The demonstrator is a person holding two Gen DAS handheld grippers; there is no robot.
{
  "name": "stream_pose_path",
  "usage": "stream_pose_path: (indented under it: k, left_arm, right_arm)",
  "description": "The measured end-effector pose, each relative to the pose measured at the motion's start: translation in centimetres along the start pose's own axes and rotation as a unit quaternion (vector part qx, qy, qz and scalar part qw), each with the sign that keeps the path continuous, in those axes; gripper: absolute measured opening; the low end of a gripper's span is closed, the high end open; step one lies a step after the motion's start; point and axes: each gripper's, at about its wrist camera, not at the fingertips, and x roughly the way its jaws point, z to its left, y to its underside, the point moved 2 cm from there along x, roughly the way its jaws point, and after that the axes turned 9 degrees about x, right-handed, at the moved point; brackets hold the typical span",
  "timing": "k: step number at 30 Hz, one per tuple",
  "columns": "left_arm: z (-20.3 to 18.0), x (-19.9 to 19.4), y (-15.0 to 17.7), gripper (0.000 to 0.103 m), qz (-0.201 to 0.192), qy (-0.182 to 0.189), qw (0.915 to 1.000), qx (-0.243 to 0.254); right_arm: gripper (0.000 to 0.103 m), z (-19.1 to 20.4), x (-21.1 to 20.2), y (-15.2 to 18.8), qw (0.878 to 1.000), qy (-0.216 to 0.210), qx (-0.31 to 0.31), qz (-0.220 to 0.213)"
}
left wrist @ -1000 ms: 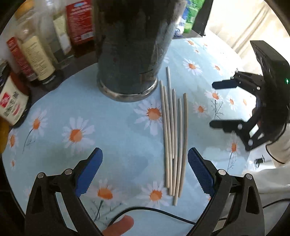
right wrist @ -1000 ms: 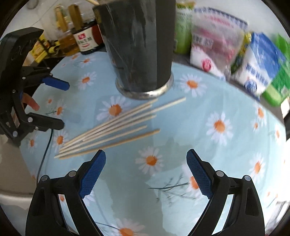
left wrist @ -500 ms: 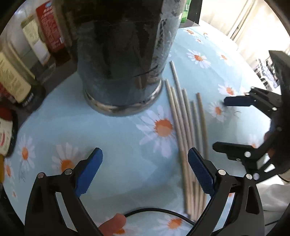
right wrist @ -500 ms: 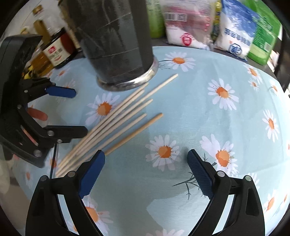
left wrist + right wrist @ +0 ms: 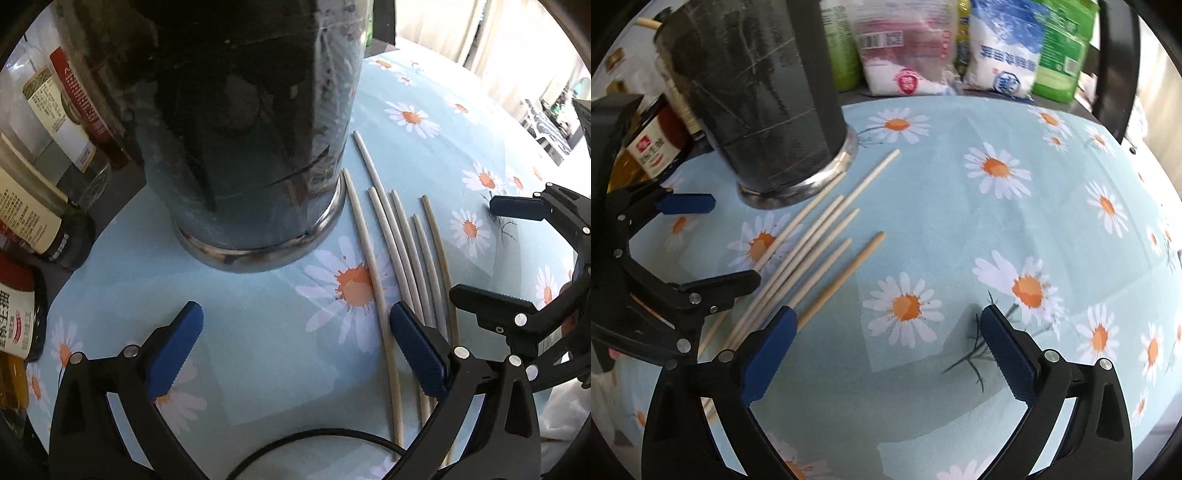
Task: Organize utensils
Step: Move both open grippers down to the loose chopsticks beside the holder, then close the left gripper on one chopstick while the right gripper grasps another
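Holder [image 5: 251, 122] top cut off; chopsticks' [image 5: 413, 273] near ends hidden.

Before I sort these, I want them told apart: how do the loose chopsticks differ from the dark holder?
The chopsticks lie flat on the cloth; the holder stands upright. The chopsticks are thin, pale wood; the holder is a wide, dark cylinder with a metal base. Both rest on the daisy tablecloth.

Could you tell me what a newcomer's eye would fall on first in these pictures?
First, the tall dark holder with a metal base, standing at the far side of the daisy-print tablecloth. Next, the loose row of wooden chopsticks lying flat beside its base. The left gripper and right gripper hang over the cloth, their blue-padded fingers opening with nothing between them.
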Motion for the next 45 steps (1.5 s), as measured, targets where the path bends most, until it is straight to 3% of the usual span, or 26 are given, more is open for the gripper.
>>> stream_pose_path:
  k: [5, 6, 12, 17, 24, 29, 37, 41, 45]
  left_arm:
    - [0.4, -0.6, 0.8, 0.099, -0.002, -0.004, 0.9999, -0.012]
    - [0.3, -0.5, 0.7, 0.099, -0.003, -0.005, 0.9999, -0.015]
    - [1.1, -1.2, 1.4, 0.098, 0.007, -0.003, 0.9998, -0.017]
    - [1.2, -0.9, 0.9, 0.098, 0.013, 0.008, 0.9999, 0.001]
    - [2.2, -1.4, 1.8, 0.094, 0.017, 0.003, 0.9998, -0.008]
    - [2.5, -1.8, 2.2, 0.089, 0.02, 0.001, 0.9997, -0.015]
    - [3.2, -2.9, 3.1, 0.075, 0.029, 0.006, 0.9995, -0.011]
    - [3.8, -3.4, 3.4, 0.068, 0.03, 0.004, 0.9994, -0.018]
    - [4.0, -4.1, 4.0, 0.042, 0.037, 0.004, 0.999, -0.024]
  right_arm:
    - [0.096, 0.0, 0.0, 0.2, 0.999, 0.016, 0.023, 0.018]
    - [0.096, 0.1, 0.1, 0.4, 0.999, 0.037, 0.015, 0.024]
    - [0.096, 0.0, -0.3, 0.6, 0.998, 0.034, 0.041, 0.021]
    - [0.095, 0.5, -0.9, 0.4, 0.998, -0.026, 0.059, 0.022]
    - [0.095, 1.1, -0.2, 0.5, 0.999, 0.028, 0.037, 0.009]
    - [0.096, 0.7, 0.1, 0.7, 0.996, 0.057, 0.06, 0.018]
    - [0.096, 1.1, 0.1, -0.3, 0.996, 0.02, 0.089, 0.024]
    - [0.096, 2.3, 0.5, -0.4, 0.997, 0.038, 0.071, 0.019]
    - [0.095, 1.9, 0.4, -0.2, 0.996, 0.044, 0.078, 0.03]
